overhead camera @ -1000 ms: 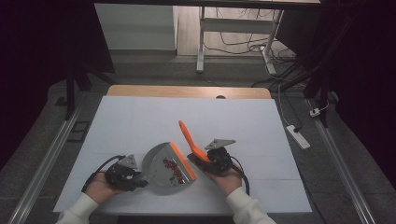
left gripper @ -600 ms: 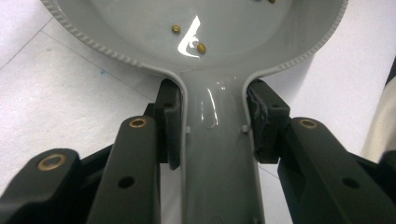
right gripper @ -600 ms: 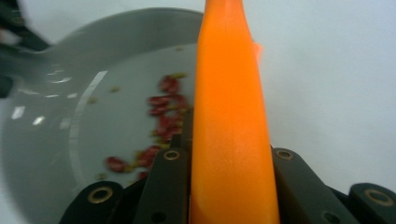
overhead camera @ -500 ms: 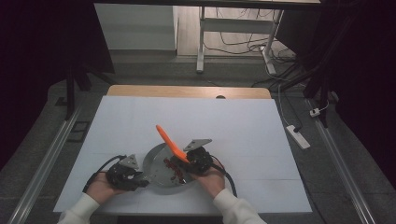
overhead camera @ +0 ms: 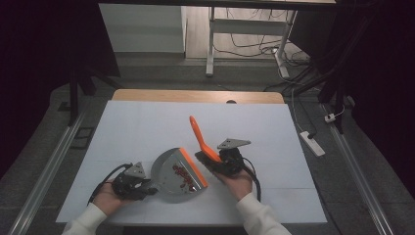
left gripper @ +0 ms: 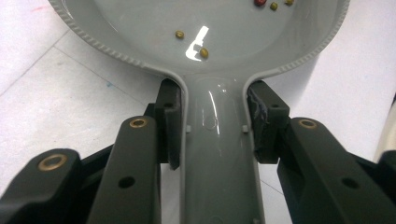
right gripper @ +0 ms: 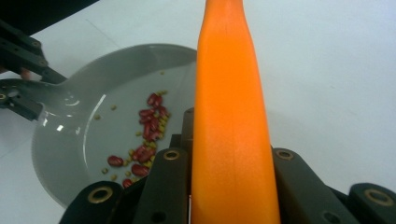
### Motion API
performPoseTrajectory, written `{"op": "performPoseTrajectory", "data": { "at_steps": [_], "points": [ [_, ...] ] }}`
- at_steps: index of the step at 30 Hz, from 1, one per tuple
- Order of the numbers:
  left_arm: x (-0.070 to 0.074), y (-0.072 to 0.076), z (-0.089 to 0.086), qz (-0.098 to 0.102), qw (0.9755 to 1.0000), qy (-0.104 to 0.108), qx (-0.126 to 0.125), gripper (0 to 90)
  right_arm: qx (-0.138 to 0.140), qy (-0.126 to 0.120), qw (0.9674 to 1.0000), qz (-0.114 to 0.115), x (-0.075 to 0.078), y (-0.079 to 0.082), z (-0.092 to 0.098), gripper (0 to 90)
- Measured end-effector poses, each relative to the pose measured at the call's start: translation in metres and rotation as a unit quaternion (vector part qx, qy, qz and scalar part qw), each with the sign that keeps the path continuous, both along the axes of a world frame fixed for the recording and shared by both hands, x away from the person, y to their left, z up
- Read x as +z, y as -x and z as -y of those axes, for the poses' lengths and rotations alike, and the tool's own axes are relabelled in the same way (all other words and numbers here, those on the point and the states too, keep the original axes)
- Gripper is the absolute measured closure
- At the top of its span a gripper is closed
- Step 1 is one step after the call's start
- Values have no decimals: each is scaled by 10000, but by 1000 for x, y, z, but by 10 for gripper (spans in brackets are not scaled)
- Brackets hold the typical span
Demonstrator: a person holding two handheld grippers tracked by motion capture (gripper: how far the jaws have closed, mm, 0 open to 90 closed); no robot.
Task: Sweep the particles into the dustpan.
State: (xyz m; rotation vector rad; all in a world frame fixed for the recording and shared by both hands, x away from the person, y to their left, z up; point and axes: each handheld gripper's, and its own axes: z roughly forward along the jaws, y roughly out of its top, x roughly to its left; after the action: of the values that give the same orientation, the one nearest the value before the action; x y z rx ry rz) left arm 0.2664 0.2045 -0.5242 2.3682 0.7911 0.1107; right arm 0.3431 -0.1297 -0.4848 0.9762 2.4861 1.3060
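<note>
- Where the person's forearms come in at the near edge of the table (overhead camera: pixel 147 122), the left hand (overhead camera: pixel 105 198) holds the left gripper (overhead camera: pixel 147 188) low over the white tabletop.
- Its jaws are clamped on either side of the grey dustpan's (overhead camera: pixel 171 174) handle (left gripper: pixel 217 154), just behind the point where the handle widens into the pan, as the left gripper view shows.
- The dustpan lies on the table between the two grippers, with an orange strip (overhead camera: pixel 192 166) along its front edge.
- Inside the pan lie red beans (right gripper: pixel 147 119) and smaller yellowish ones (left gripper: pixel 204 52), gathered mostly toward the front lip.
- Just to the right of the pan, the right hand (overhead camera: pixel 240 183) holds the right gripper (overhead camera: pixel 215 159), its jaws closed on the orange brush handle (right gripper: pixel 231 121).
- That handle (overhead camera: pixel 198 134) tilts up and away from the person, leaning toward the left.
- The brush's dark head (overhead camera: pixel 203 157) sits close beside the pan's orange lip; whether they touch I cannot tell.
- Beyond the white surface runs a wooden table edge (overhead camera: pixel 195 95).
- Farther off, cables (overhead camera: pixel 244 49) lie on the floor.
</note>
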Motion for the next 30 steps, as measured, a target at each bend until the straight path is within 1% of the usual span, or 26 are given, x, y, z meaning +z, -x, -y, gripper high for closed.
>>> {"op": "performPoseTrajectory", "data": {
  "at_steps": [2, 7, 10, 11, 13, 15, 19, 21, 23, 26, 30],
  "points": [
    [1, 0, 0, 43, 10000, 12, 56, 618, -33, 12, 10000, 0, -1, -1, 4, 768],
    [4, 1, -2, 172, 9996, 159, 178, 618, -62, 8, 10000, 33, 1, -2, 10, 768],
    [6, 2, -4, 267, 9989, 254, 304, 618, -86, -39, 9999, 115, 3, -2, 16, 768],
    [7, 2, -5, 321, 9982, 319, 403, 618, -104, -62, 9999, 118, 5, -2, 18, 768],
    [9, 3, -6, 387, 9971, 400, 521, 618, -155, -142, 9997, 131, 8, -2, 26, 768],
    [11, 3, -8, 336, 9966, 503, 565, 618, -194, -171, 9996, 137, 10, -2, 33, 769],
    [12, 4, -7, 390, 9958, 496, 669, 618, -246, -233, 9993, 139, 13, -1, 49, 768],
    [14, 5, -8, 386, 9945, 609, 762, 618, -264, -230, 9993, 152, 14, -1, 56, 769],
    [15, 6, -8, 428, 9931, 670, 867, 618, -260, -232, 9993, 152, 15, 0, 62, 769],
    [17, 7, -9, 417, 9907, 782, 1029, 618, -278, -253, 9992, 101, 14, 0, 70, 768],
    [17, 7, -9, 386, 9884, 823, 1214, 618, -290, -201, 9993, 76, 13, 1, 76, 768]
  ]
}}
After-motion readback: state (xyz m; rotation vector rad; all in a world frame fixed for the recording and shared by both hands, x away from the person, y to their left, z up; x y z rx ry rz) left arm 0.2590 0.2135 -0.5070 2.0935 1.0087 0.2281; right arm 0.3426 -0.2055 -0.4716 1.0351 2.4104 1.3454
